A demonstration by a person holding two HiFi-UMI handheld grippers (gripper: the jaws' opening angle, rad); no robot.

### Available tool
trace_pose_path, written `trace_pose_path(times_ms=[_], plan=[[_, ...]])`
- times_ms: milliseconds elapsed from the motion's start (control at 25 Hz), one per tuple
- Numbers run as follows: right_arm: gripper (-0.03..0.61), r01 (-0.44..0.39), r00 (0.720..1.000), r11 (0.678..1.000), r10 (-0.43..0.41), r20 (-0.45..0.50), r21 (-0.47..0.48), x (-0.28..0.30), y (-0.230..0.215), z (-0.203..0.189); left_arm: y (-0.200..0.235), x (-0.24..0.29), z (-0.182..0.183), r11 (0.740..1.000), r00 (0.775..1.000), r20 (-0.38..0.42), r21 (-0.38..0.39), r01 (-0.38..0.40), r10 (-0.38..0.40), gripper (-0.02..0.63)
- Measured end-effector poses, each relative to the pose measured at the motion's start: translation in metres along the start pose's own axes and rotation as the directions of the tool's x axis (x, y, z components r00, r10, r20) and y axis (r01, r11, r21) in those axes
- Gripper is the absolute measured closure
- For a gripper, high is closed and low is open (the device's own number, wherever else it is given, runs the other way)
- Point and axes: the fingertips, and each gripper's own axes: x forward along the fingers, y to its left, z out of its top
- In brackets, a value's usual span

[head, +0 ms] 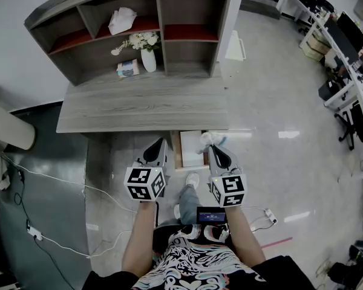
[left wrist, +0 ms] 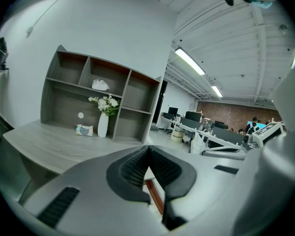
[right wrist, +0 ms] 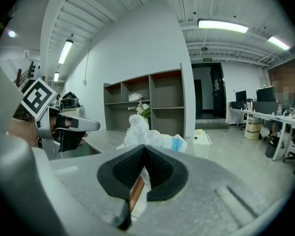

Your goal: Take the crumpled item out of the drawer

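Under the grey desk a drawer stands pulled out, pale inside. The crumpled item, white with a blue patch, hangs over the drawer's right side, and my right gripper is shut on it. In the right gripper view the crumpled item bulges just past the closed jaws of my right gripper. My left gripper hovers left of the drawer, shut, with nothing in it. In the left gripper view my left gripper has its pads pressed together, and the drawer's edge shows below them.
A shelf unit on the desk holds a white vase of flowers, a tissue box and a white wad. Cables and a power strip lie on the floor at left. Office desks stand at right.
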Motion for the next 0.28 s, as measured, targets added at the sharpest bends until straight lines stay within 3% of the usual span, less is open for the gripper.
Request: trace_pose_path(times_ms=[280], plan=[[0.572, -0.004, 1.000, 1.000, 0.004, -0.012, 0.000, 0.0054, 0.0012, -0.0019, 0.0048, 0.0029, -0.0003, 1.000, 1.000, -0.006, -0.004, -0.001, 0.001, 0.607]])
